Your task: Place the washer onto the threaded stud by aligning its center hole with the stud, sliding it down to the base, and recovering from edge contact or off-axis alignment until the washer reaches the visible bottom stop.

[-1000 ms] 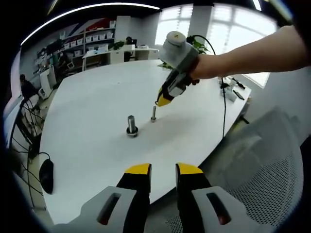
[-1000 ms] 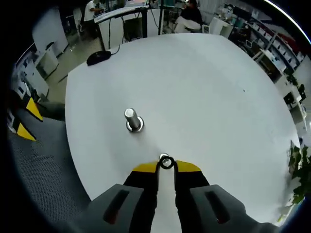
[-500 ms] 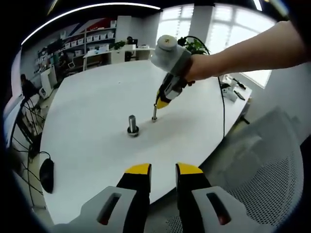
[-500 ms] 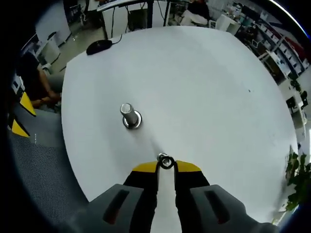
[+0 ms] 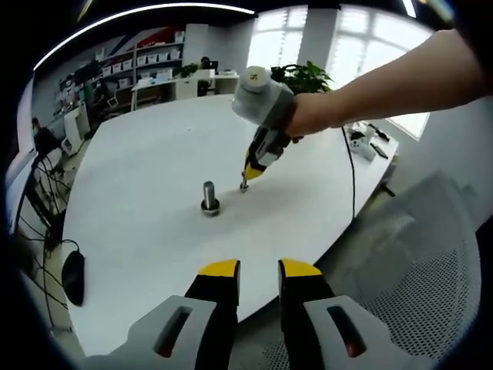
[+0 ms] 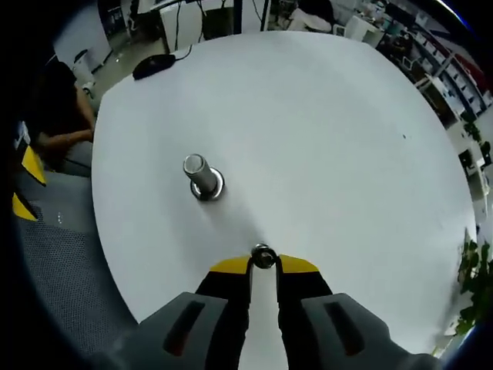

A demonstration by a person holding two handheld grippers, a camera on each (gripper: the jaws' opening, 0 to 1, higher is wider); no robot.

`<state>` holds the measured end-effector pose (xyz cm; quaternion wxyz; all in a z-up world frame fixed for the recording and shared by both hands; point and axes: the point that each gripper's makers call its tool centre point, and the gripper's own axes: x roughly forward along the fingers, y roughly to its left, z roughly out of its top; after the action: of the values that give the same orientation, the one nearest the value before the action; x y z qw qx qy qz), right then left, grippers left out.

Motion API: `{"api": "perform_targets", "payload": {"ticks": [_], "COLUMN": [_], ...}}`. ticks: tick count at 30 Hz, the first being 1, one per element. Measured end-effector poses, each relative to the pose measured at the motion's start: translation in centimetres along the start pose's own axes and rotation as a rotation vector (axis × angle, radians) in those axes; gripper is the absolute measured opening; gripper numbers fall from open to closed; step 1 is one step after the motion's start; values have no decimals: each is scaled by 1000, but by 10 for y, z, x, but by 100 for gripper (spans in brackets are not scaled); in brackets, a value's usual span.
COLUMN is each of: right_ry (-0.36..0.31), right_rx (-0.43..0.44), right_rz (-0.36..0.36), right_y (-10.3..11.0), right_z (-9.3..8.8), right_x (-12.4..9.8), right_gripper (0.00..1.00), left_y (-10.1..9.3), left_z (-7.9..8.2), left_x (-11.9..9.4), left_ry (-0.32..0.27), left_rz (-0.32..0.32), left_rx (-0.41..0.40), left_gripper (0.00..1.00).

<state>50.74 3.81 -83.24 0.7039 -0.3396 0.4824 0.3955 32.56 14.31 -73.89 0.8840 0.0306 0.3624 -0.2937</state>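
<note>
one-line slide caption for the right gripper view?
Right gripper pinches a small metal part at its yellow jaw tips above a white round table, a larger upright stud beyond.

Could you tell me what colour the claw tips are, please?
Yellow, clearest on the left claw in the left gripper view.

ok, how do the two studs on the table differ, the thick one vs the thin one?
The thick stud is clearly wider than the thin stud. The thick stud has a broad collar at its base; the thin stud shows none. The thick stud stands free; the thin stud's top meets the right claw, which grips the washer. Both are upright, bare metal, on the white table.
</note>
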Motion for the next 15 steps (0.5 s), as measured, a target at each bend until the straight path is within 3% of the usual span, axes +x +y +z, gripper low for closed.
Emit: {"api": "perform_targets", "payload": {"ticks": [6,15], "right_ry": [14,16], "right_rx": [15,27], "right_rz": [4,2], "right_y": [1,1], "right_z": [-6,-7], "right_x": [15,19], "right_gripper": [14,14], "left_y": [0,-1], "left_z": [-1,-2], "left_x": [0,1], "left_ry": [4,11], "left_rz": [-1,-5], "left_rx": [-1,-1], "left_gripper": [17,17]}}
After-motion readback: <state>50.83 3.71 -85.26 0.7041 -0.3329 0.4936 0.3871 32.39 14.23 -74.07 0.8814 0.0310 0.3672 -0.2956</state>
